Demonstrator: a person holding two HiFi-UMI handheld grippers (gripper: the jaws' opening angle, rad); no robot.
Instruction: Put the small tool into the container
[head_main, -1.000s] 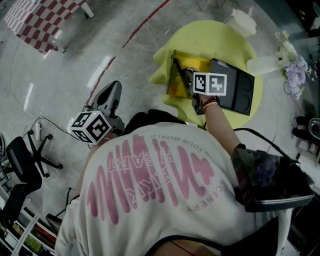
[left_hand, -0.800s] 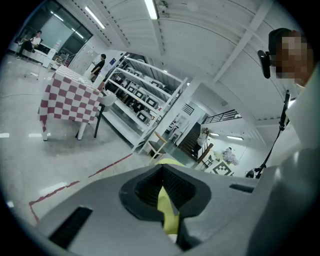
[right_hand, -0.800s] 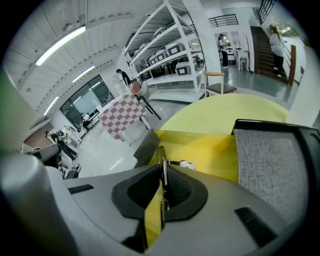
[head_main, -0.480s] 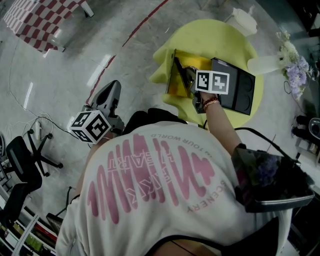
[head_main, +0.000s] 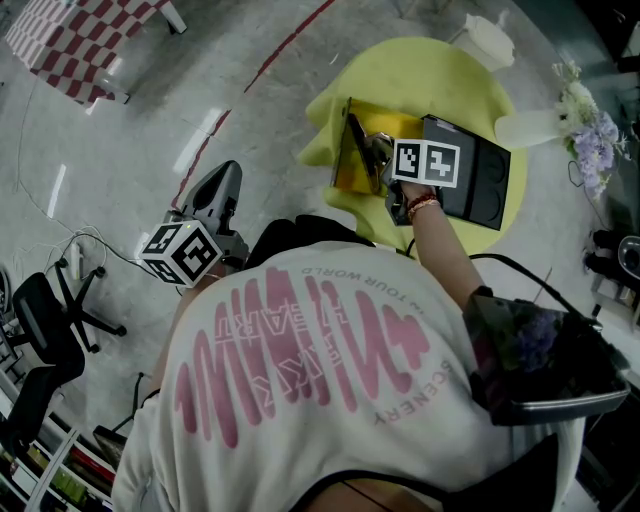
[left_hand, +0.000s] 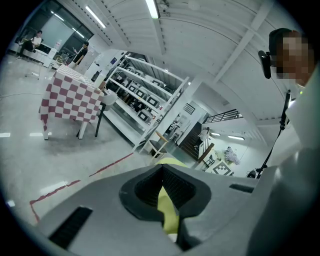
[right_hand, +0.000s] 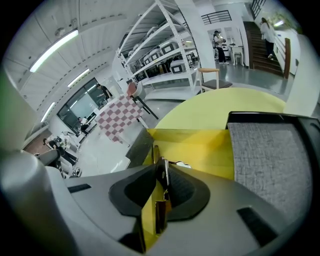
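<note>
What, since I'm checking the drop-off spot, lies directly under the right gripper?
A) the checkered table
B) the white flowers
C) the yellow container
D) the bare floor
C: the right gripper hangs over the open yellow container, with the small tool between its jaws, which have just been opening.

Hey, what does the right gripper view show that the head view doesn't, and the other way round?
Only the right gripper view: the thin metal tool between the right gripper's jaws, which have just been opening, with a gap beside it. Only the head view: the left gripper held out over the floor, the flowers and the person's white shirt. Both: the yellow container, the dark tray beside it and the yellow tablecloth.
</note>
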